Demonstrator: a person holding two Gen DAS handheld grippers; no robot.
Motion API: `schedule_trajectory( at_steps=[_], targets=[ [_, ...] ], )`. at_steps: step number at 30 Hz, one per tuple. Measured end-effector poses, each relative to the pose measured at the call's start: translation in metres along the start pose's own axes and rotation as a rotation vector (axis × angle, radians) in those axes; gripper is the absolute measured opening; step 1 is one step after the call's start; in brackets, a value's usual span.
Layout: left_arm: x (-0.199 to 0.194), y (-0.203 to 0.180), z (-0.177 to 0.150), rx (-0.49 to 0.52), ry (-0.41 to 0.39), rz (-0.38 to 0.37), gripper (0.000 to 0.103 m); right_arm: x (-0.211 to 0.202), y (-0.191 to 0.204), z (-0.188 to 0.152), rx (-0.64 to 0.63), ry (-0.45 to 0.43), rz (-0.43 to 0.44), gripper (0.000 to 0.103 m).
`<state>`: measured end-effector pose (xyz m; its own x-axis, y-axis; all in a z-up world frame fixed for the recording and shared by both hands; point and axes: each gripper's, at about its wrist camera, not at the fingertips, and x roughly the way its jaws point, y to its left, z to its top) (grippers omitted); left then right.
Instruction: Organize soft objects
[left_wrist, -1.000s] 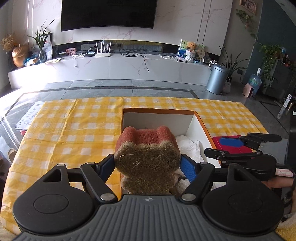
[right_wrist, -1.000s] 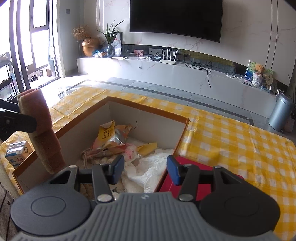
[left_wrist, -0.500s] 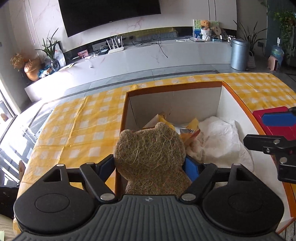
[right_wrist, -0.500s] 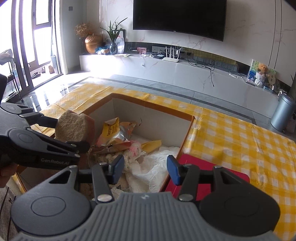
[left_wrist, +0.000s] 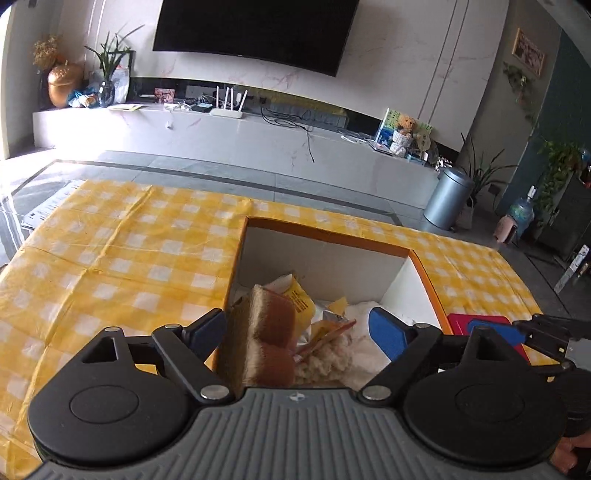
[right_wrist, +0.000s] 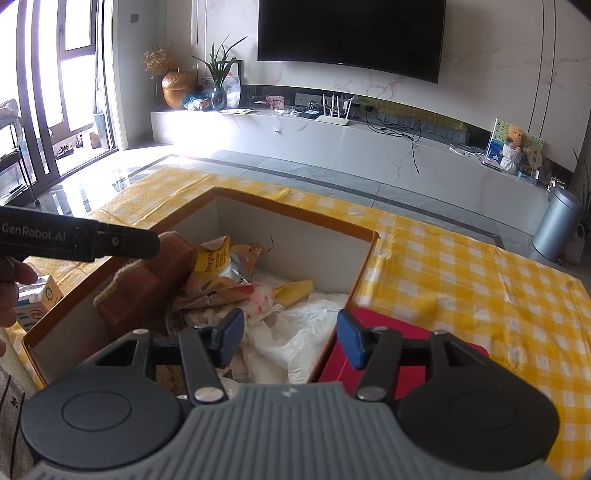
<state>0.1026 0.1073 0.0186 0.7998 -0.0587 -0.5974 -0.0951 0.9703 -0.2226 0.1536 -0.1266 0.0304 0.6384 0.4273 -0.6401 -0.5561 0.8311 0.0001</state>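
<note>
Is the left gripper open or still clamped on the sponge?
Open. The left gripper has just been opening; its right pad stands clear of the sponge, which tilts over the box.

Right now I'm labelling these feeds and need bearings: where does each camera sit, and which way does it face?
Left wrist: on the left gripper, looking down into the box toward the TV wall; its jaws have just been opening and stand wide, the sponge loose between them.
Right wrist: on the right gripper, facing the same box from its right; jaws open, a hand at left.
Shared: box, sponge, red lid, TV.
</note>
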Motion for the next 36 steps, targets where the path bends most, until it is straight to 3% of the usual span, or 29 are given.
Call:
schedule_trajectory(
  at_steps=[6, 9, 11, 14, 18, 22, 30, 36],
  targets=[
    [-0.018, -0.024, 0.003, 0.09, -0.112, 0.117, 0.102, -0.005, -0.002, 0.003, 0.011, -0.025, 0.008, 0.056],
    [-0.024, -0.034, 0.004, 0.118, -0.131, 0.119, 0.102, -0.013, -0.003, 0.005, 0.019, -0.054, -0.009, 0.059],
    [-0.031, -0.04, 0.004, 0.122, -0.155, 0.128, 0.102, -0.02, -0.004, 0.006, 0.029, -0.083, -0.037, 0.073],
    [-0.042, -0.047, 0.002, 0.127, -0.207, 0.137, 0.102, -0.03, -0.003, 0.006, 0.044, -0.108, -0.065, 0.076],
    [-0.059, -0.057, -0.003, 0.176, -0.271, 0.069, 0.102, -0.044, -0.004, 0.001, 0.072, -0.129, -0.097, 0.081],
    [-0.066, -0.068, -0.007, 0.176, -0.275, 0.035, 0.102, -0.059, -0.007, -0.008, 0.146, -0.156, -0.112, 0.082],
    [-0.057, -0.085, -0.023, 0.169, -0.309, 0.052, 0.102, -0.074, -0.003, -0.026, 0.213, -0.207, -0.121, 0.085],
    [-0.048, -0.094, -0.034, 0.193, -0.301, 0.083, 0.102, -0.071, -0.002, -0.033, 0.179, -0.237, -0.141, 0.085]
  ],
)
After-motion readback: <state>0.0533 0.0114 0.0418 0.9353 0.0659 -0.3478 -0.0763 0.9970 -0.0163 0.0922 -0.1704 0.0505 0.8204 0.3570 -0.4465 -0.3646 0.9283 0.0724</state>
